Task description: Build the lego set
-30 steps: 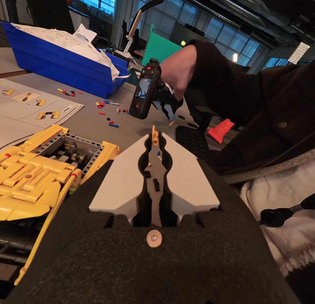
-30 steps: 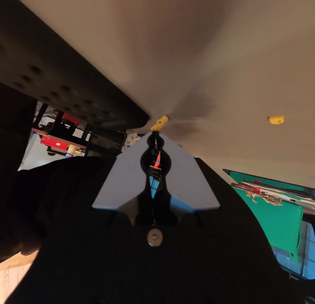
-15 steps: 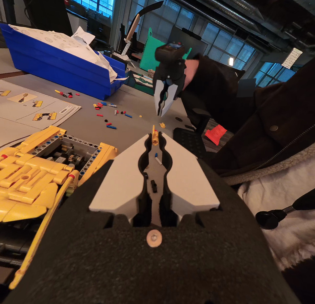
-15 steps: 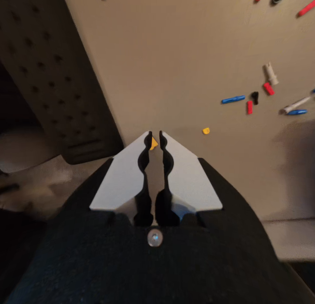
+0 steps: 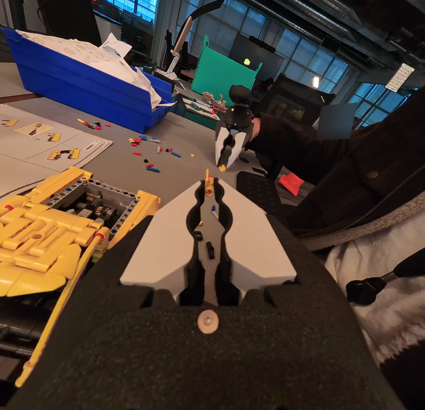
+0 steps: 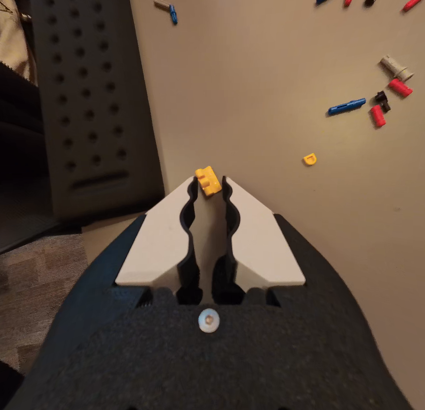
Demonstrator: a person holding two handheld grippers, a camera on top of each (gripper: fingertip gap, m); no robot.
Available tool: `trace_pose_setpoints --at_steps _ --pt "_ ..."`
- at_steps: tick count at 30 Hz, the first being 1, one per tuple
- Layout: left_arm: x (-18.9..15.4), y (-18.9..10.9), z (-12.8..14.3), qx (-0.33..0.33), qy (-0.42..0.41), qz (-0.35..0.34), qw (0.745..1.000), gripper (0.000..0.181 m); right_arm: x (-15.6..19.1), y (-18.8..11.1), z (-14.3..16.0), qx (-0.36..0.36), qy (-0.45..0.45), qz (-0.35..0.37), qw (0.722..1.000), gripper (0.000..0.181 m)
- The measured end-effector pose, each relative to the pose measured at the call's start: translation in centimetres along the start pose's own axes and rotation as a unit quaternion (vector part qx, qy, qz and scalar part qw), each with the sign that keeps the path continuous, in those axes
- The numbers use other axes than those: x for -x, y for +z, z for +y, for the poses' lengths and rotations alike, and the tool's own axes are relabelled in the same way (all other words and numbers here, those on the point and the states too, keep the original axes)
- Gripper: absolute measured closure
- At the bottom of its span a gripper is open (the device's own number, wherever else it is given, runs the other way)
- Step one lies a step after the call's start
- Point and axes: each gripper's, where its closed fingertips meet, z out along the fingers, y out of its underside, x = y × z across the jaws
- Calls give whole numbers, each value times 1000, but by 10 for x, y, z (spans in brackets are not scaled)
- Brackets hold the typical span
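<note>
My left gripper (image 5: 209, 183) is shut on a small yellow connector (image 5: 209, 187) and holds it above the table, just right of the yellow lego vehicle (image 5: 46, 233). My right gripper (image 6: 209, 180) points down at the table, slightly open, with its fingertips on either side of a small yellow piece (image 6: 208, 183) that lies on the table near its edge. In the left wrist view the right gripper (image 5: 224, 166) shows farther off with its tips at the same yellow piece (image 5: 222, 168).
An open instruction booklet (image 5: 46, 143) and a blue bin (image 5: 80, 83) of papers lie at the back left. Loose red, blue and black pins (image 5: 149, 150) are scattered mid-table, among them a blue pin (image 6: 346, 106) and a tiny yellow piece (image 6: 310, 159). A black perforated chair part (image 6: 87, 88) sits beyond the table edge. My hands' fingertips stand some 30 cm from each other. About 7 cm separates my right fingertips from the tiny yellow piece (image 6: 310, 159).
My right gripper has swung from a tilted pose to point down, opened a little and come down around the yellow piece on the table. My left gripper keeps its yellow connector, nearly still.
</note>
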Motion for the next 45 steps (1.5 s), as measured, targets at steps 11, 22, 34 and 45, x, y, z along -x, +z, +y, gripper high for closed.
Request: trace_pose_setpoints --at_steps 11,22,34,45 --pt "-3 1 1 2 5 2 1000 175 6 3 0 45 -62 86 993 165" --pt "-5 3 2 4 5 5 1000 174 13 8 -11 60 -193 263 943 164" --pt "-4 3 2 5 5 3 1000 174 52 12 -18 -56 28 18 998 165" --pt "-6 4 2 5 7 7 1000 175 74 11 -23 -37 48 -68 996 164"
